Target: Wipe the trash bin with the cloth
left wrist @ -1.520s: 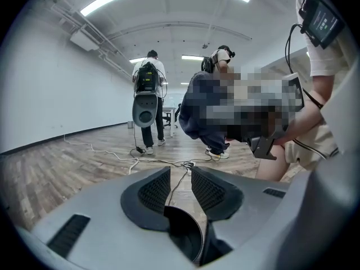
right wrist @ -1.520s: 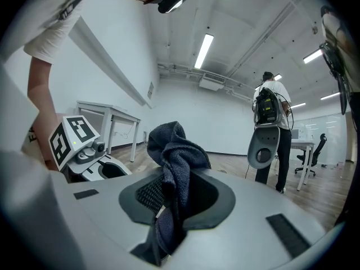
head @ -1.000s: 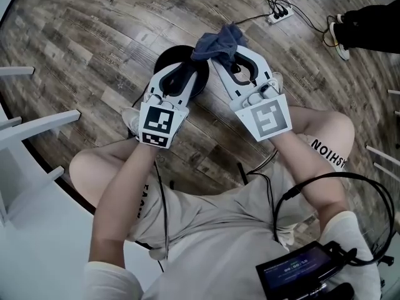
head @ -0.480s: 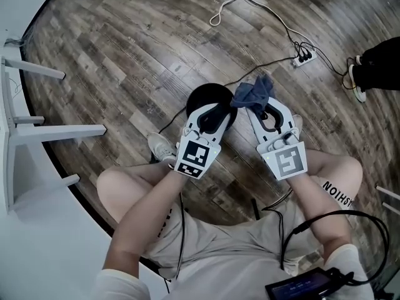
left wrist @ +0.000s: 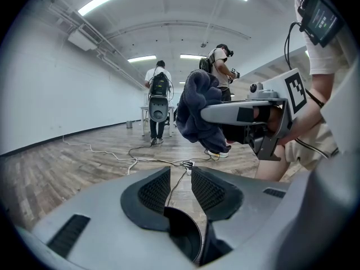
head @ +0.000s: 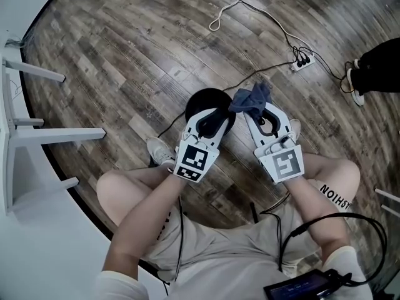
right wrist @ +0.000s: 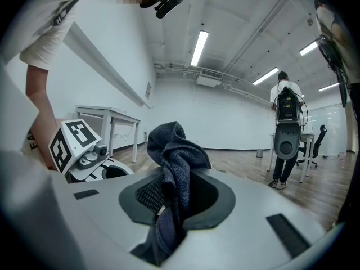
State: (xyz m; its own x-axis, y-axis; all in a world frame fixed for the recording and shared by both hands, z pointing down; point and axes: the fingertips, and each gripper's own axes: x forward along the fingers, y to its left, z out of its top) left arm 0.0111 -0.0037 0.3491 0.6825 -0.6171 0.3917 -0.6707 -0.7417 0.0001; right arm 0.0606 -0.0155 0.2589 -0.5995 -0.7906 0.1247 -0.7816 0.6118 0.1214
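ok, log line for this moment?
left tool: clamped on trash bin rim | right tool: shut on cloth | cloth: beside trash bin

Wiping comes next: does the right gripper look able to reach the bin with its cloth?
Probably yes: the right gripper grips the cloth right beside the bin, which the left gripper seems to hold by its rim, and nothing stands between them.

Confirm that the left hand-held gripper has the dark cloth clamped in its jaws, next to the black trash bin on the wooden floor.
Not quite: the right hand-held gripper, not the left hand-held gripper, clamps the dark cloth, as the right gripper view shows. The rest holds: black trash bin alongside, wooden floor.
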